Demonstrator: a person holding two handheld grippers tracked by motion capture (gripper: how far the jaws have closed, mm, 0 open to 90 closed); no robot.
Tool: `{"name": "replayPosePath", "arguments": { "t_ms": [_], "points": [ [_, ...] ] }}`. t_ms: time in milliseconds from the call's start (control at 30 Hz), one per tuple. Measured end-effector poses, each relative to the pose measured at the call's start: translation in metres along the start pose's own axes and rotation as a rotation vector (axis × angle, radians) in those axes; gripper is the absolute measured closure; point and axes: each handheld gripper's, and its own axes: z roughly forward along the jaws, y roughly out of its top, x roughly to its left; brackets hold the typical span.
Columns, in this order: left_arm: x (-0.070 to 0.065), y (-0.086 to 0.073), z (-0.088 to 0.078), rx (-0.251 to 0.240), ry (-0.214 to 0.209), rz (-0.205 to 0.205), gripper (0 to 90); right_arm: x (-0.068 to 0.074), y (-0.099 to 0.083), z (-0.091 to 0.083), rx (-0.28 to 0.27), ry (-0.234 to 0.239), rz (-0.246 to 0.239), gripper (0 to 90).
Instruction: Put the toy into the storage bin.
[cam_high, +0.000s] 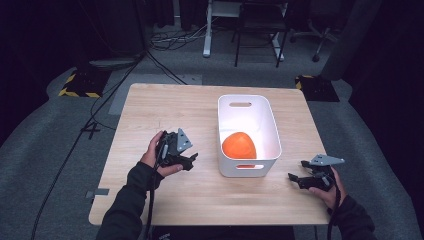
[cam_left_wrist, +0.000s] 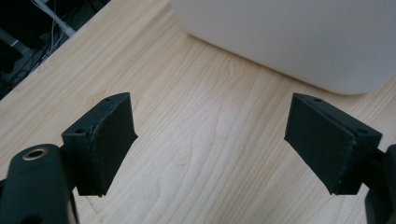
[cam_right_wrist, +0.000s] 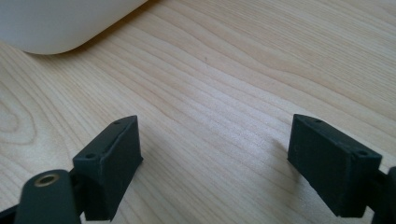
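While we are holding both tongs low over the tabletop (cam_high: 165, 110):
left tongs (cam_left_wrist: 210, 140): we are keeping the jaws wide apart, gripping nothing, just left of the white bin (cam_high: 227, 120)
right tongs (cam_right_wrist: 215, 163): jaws likewise gaping, empty, right of the bin
orange ball (cam_high: 239, 146): sitting inside the bin, toward its near end
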Motion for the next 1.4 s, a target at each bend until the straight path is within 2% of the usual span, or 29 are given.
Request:
{"name": "replayPosePath", "arguments": {
  "t_ms": [233, 367, 867, 1167, 1233, 1400],
  "points": [
    [-0.001, -0.016, 0.004, 0.078, 0.009, 0.045, 16.3, 0.0, 0.0, 0.0, 0.0, 0.0, 0.0, 17.2],
    [-0.001, -0.022, 0.004, 0.086, 0.016, 0.044, 16.3, 0.0, 0.0, 0.0, 0.0, 0.0, 0.0, 17.2],
    [0.003, -0.05, 0.002, 0.144, 0.024, -0.002, 16.2, 0.0, 0.0, 0.0, 0.0, 0.0, 0.0, 17.2],
    [0.006, -0.062, 0.0, 0.165, 0.031, -0.012, 16.2, 0.0, 0.0, 0.0, 0.0, 0.0, 0.0, 17.2],
    [0.006, -0.066, 0.001, 0.158, 0.029, -0.027, 16.2, 0.0, 0.0, 0.0, 0.0, 0.0, 0.0, 17.2],
    [0.006, -0.072, 0.0, 0.163, 0.036, -0.024, 16.2, 0.0, 0.0, 0.0, 0.0, 0.0, 0.001, 17.2]
  ]
}}
